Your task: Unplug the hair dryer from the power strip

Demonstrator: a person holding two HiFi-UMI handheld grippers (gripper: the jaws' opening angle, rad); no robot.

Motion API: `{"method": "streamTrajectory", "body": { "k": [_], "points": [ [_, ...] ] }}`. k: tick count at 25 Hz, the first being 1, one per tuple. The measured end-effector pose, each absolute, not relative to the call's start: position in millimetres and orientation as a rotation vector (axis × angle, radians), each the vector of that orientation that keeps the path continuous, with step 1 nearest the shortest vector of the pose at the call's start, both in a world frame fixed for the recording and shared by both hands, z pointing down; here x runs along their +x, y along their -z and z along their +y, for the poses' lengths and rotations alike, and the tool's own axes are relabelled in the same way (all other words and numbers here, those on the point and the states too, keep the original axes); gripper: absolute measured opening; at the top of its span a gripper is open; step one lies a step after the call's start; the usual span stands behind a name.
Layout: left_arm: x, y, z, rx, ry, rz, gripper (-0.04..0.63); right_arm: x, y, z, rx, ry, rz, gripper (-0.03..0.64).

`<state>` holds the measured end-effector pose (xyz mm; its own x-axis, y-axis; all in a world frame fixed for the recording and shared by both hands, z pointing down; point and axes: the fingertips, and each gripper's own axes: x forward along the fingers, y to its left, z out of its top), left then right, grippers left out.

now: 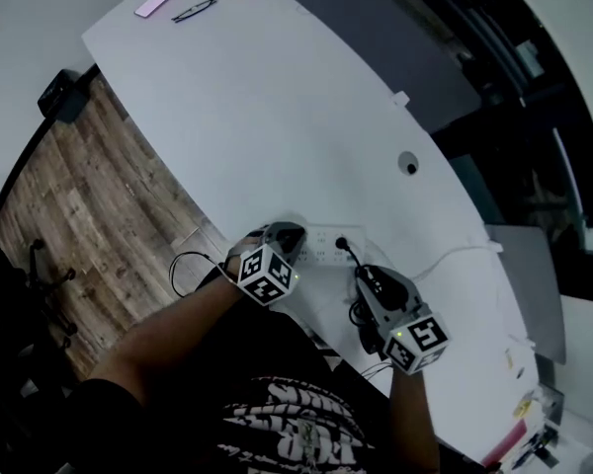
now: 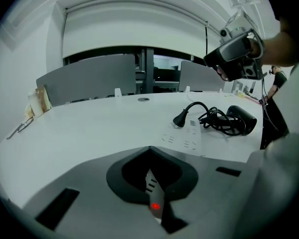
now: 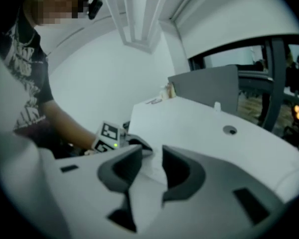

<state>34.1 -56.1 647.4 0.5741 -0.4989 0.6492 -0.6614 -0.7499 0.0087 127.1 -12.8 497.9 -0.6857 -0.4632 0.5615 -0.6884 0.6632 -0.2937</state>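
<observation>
While the left forearm (image 1: 168, 334) comes in low over the table's (image 1: 277, 117) near edge, the left gripper (image 2: 149, 151) tilts down onto the near end of the strip (image 2: 184, 139), jaws closed tip to tip and clamping nothing; the strip's red light shows through the slit between them. The right gripper (image 3: 152, 156) hangs above the table, angled down toward the strip, its jaws a moderate way apart and empty (only white tabletop shows through the gap). At the strip's far end sits the black plug (image 2: 181, 118), tilted; I cannot tell whether its pins are seated. Its cord (image 2: 214, 119) loops in a tangle to the dryer (image 2: 241, 117), which lies on the table just beside the strip. Beyond the strip the tabletop runs bare to a cable hole (image 1: 407, 163) and grey partitions (image 2: 89, 81); wood floor (image 1: 89, 186) lies past the left edge. Print on the strip and on the person's shirt is too small or blurred to read; the gripper cubes bear only square markers.
</observation>
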Motion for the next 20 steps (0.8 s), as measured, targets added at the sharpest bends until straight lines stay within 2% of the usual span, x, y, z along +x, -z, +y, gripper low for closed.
{"method": "streamTrajectory", "body": {
  "k": [4, 8, 12, 20],
  "points": [
    [25, -622, -61, 2.658, -0.849, -1.002, 0.028, 131, -481, 10, 1.042, -0.668, -2.555, 0.119],
    [-3, -524, -60, 2.731, -0.523, -1.182, 0.028, 143, -451, 23, 1.194, -0.523, -2.595, 0.047],
    [-28, -403, -46, 2.68, -0.144, -1.31, 0.028, 146, -392, 29, 1.314, -0.277, -2.677, 0.044],
    [-28, -269, -31, 2.683, 0.21, -1.359, 0.028, 151, -311, 40, 1.452, -0.052, -2.771, 0.043]
  ]
}}
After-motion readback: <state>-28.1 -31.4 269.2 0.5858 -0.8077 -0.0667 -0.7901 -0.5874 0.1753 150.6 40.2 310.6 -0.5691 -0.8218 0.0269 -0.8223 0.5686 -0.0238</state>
